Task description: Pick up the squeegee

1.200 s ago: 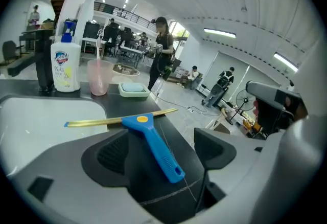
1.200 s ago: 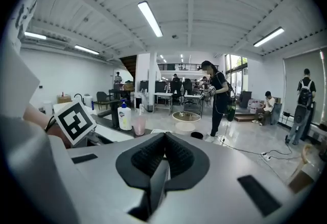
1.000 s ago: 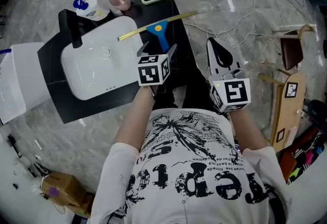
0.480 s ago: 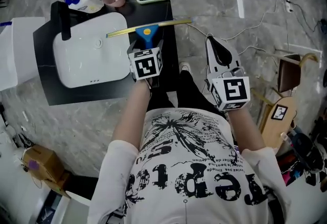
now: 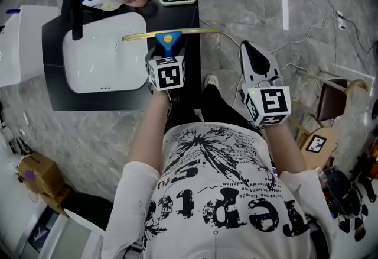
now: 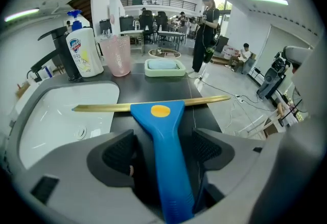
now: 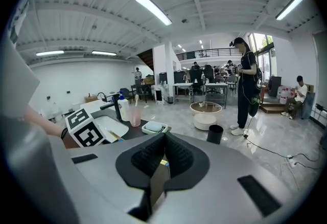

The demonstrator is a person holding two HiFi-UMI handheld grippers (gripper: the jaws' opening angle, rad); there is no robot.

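Observation:
The squeegee (image 5: 169, 39) lies on the black counter (image 5: 190, 15) with its brass blade across the sink's right rim and its blue handle (image 6: 166, 152) pointing toward me. My left gripper (image 5: 167, 54) tips down over that handle. In the left gripper view its jaws (image 6: 163, 149) straddle the handle and are closing, with a gap still showing on each side of it. My right gripper (image 5: 253, 57) hangs over the floor to the right of the counter, pads together (image 7: 162, 159) with nothing between them.
A white sink (image 5: 100, 68) with a black faucet (image 5: 74, 15) fills the counter's left. Behind it stand a soap bottle (image 6: 82, 51), a pink cup (image 6: 118, 54) and a soap dish (image 6: 164, 67). Cables (image 5: 295, 39) run over the marble floor; a person (image 6: 207, 28) stands farther off.
My left gripper has come down and tipped forward onto the squeegee's handle, which now lies between its jaws. The right gripper stays shut beside the counter.

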